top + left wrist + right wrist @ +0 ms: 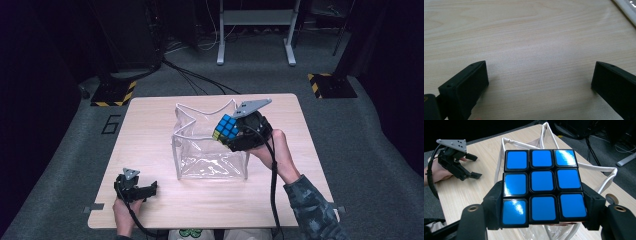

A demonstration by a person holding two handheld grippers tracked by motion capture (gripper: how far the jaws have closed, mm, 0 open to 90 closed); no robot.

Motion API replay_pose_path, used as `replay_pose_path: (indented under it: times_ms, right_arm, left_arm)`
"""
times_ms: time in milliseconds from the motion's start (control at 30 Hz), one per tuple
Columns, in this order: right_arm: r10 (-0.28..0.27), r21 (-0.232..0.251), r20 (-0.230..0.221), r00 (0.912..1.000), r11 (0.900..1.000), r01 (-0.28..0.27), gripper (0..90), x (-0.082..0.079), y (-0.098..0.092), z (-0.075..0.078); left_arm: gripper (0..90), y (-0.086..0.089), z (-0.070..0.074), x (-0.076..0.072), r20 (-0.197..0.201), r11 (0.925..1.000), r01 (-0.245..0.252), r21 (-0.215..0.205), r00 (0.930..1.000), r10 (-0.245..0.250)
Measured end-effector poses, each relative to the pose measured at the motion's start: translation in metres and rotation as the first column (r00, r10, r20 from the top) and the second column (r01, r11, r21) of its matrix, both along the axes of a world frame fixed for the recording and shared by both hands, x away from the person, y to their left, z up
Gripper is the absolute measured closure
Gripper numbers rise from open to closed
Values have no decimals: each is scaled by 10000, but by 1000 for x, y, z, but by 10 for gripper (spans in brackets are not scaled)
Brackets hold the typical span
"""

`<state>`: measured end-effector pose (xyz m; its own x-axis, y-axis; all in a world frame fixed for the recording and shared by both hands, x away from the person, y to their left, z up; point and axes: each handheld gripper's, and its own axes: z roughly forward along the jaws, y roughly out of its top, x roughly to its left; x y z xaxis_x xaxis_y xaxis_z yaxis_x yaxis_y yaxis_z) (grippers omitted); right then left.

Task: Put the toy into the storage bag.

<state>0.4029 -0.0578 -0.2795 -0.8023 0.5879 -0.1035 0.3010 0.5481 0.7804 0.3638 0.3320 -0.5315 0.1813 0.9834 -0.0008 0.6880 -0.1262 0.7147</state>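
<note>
Presently, the puzzle cube (226,127) is held clamped between the jaws of the right tongs (235,131), lifted above the open mouth of the clear bag (210,150), at the centre of the high view. The cube is judged to be gripped and carried to the bag; lowering it inside and letting go are judged to remain. Nothing can be made out inside the bag so far. The left tongs (150,189) are seen at the lower left of the high view, resting low over the desk (150,145) with jaws spread and nothing between them, well apart from the bag.

Differences between views are noted. In the right gripper view the cube (541,186) is shown with its full blue face toward the camera, pinched at both sides by the jaws, with the bag's white edging (604,173) behind and below it; the left tongs (472,167) appear at the upper left, farther off. The yellow side of the cube is made out in the high view but not there. In the left gripper view the bare wooden desk (529,45) is shown between the spread jaws, with a pale edge at the upper right that cannot be identified.
</note>
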Motion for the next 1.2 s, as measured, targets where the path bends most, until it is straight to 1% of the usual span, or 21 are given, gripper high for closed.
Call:
replay_pose_path:
  times_ms: [233, 567, 633, 733, 867, 1000, 1133, 1167, 1200]
  right_arm:
    - [39, -70, 100, 9999, 10000, -38, 337, 5, 3, 5]
    - [-77, -92, -21, 10000, 9999, 77, 337, 16, 9, 9]
    - [8, -198, 32, 10000, 9998, -8, 337, 20, 9, 10]
    - [-50, -204, -61, 10000, 9998, 49, 337, 23, 11, 11]
    - [-10, -212, -15, 10000, 9998, 9, 337, 28, 14, 13]
    - [-65, -242, -34, 10000, 9997, 64, 337, 33, 16, 12]
    - [-111, -261, -144, 9998, 9996, 107, 337, 38, 17, 12]
    - [-92, -251, -89, 9999, 9996, 90, 337, 39, 17, 12]
    - [-129, -237, -161, 9998, 9996, 125, 337, 40, 18, 12]
  left_arm:
    - [6, 0, 0, 0, 0, 10000, 1, 1, 10000, -1]
    - [6, 0, 0, 0, 1, 10000, 1, 1, 10000, -1]
    - [6, 0, 0, 0, 2, 10000, -1, -2, 10000, 1]
    - [6, 0, 0, 0, 1, 10000, 2, 2, 10000, -2]
    - [6, 0, 0, 0, 2, 10000, 0, 0, 10000, 0]
    - [6, 0, 0, 0, 2, 10000, -5, -4, 10000, 5]
    - [6, 0, 0, 0, 1, 10000, -6, -5, 10000, 6]
    - [6, 0, 0, 0, 2, 10000, -2, -1, 10000, 2]
    - [6, 0, 0, 0, -1, 10000, 2, 2, 10000, -2]
